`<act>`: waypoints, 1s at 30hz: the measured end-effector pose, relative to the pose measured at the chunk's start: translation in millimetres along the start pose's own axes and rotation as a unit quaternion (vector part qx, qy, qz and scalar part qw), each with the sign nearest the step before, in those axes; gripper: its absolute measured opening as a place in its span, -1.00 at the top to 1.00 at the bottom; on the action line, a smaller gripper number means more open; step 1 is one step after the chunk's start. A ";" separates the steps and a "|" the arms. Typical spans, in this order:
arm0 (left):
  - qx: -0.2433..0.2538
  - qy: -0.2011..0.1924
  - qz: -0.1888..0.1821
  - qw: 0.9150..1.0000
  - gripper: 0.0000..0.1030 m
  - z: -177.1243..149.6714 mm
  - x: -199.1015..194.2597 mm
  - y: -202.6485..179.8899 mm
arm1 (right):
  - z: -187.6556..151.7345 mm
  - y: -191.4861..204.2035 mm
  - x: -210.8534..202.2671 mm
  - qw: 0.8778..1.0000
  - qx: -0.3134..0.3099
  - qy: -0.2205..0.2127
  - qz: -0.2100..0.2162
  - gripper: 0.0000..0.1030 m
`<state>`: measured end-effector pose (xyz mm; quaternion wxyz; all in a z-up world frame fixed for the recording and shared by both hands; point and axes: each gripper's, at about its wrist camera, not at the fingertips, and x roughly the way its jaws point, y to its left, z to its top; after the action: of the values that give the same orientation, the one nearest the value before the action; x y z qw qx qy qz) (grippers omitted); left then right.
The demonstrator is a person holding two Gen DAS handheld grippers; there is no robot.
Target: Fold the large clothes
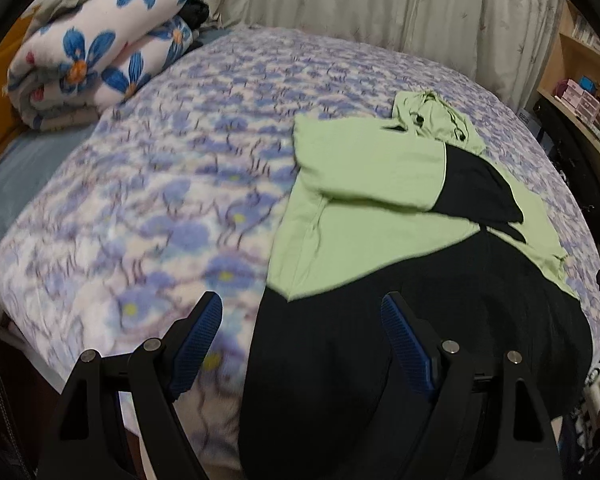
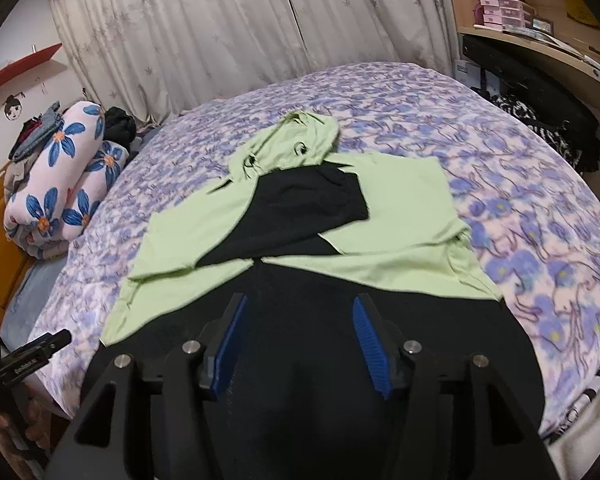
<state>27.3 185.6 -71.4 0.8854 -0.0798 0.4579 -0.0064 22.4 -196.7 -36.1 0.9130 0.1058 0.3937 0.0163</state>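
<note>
A green-and-black hoodie [image 2: 300, 216] lies flat on the flower-patterned bed [image 2: 520, 184], its black lower part reaching the near edge, both sleeves folded across the chest and the hood pointing toward the far edge by the curtain [image 2: 260, 20]. The left gripper [image 1: 302, 322] and the right gripper [image 2: 298, 326] both hover above the black hem with jaws spread apart, gripping nothing. A rolled floral quilt [image 2: 60, 176] sits at the far left corner.
</note>
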 end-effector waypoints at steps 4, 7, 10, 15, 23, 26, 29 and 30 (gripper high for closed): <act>0.001 0.024 -0.006 1.000 -0.57 -26.5 9.9 15.9 | -17.2 -17.8 -3.9 1.000 -0.006 0.014 -0.022 -0.08; 0.002 0.045 -0.011 0.999 -0.57 -42.3 19.5 23.6 | -26.6 -34.7 -5.1 0.999 -0.005 0.029 -0.038 -0.08; 0.004 0.067 -0.038 0.997 -0.57 -58.4 28.5 30.2 | -33.1 -54.0 -8.9 0.997 -0.004 0.036 -0.067 -0.08; 0.043 0.061 -0.046 0.996 -0.57 -68.5 29.5 27.6 | -42.7 -94.5 -15.3 0.992 0.012 0.062 -0.113 -0.08; 0.072 0.077 -0.071 0.992 -0.68 -77.2 34.3 27.3 | -70.6 -143.1 -15.3 0.982 0.042 0.122 -0.140 -0.08; 0.088 0.082 -0.078 0.990 -0.85 -78.9 38.9 22.6 | -76.8 -155.1 -12.2 0.980 0.053 0.132 -0.137 -0.08; 0.108 0.089 -0.073 0.987 -0.99 -81.0 47.1 13.3 | -74.8 -155.7 -6.4 0.980 0.040 0.133 -0.144 -0.08; 0.116 0.088 -0.067 0.987 -0.99 -81.5 49.7 9.7 | -74.3 -155.7 -3.2 0.980 0.034 0.137 -0.143 -0.08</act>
<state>-10.6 179.9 -159.4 0.8426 -0.0065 0.5235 -0.1258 -41.8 -335.8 -115.5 0.8393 0.0766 0.5261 -0.1136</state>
